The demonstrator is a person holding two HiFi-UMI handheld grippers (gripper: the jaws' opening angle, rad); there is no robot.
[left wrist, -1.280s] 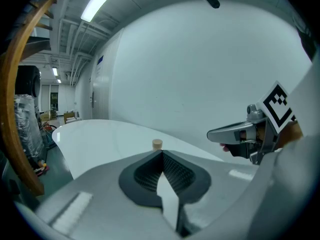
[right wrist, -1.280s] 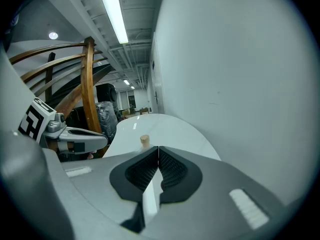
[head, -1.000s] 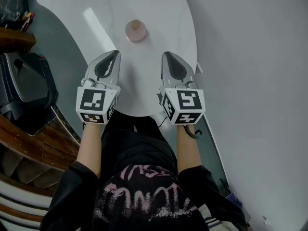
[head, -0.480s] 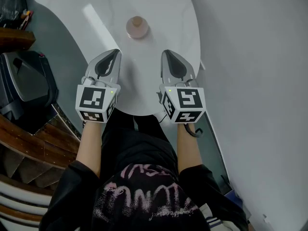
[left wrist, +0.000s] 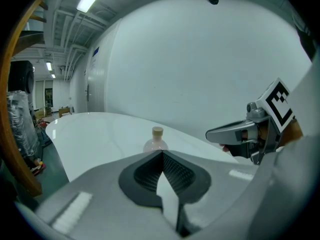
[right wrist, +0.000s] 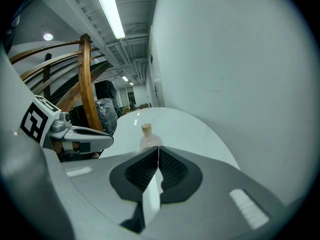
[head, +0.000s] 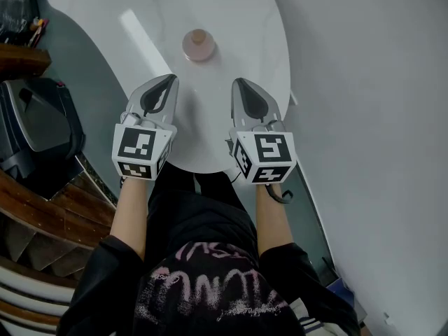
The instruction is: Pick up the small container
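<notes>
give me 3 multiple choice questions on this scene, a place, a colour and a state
1. Where is the bottle? A on the floor B on the table, standing free C on a shelf
2. Its stopper is: A tan B blue C black
3. The left gripper and right gripper are: A both shut, empty B both open C holding the bottle
Answers: 1 B, it stands on the white top; 2 A, tan in each gripper view; 3 A, jaws meet with nothing between.

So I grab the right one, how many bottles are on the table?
1: the bottle stands on the white table, ahead of the left gripper and right gripper. None seems hidden.
</notes>
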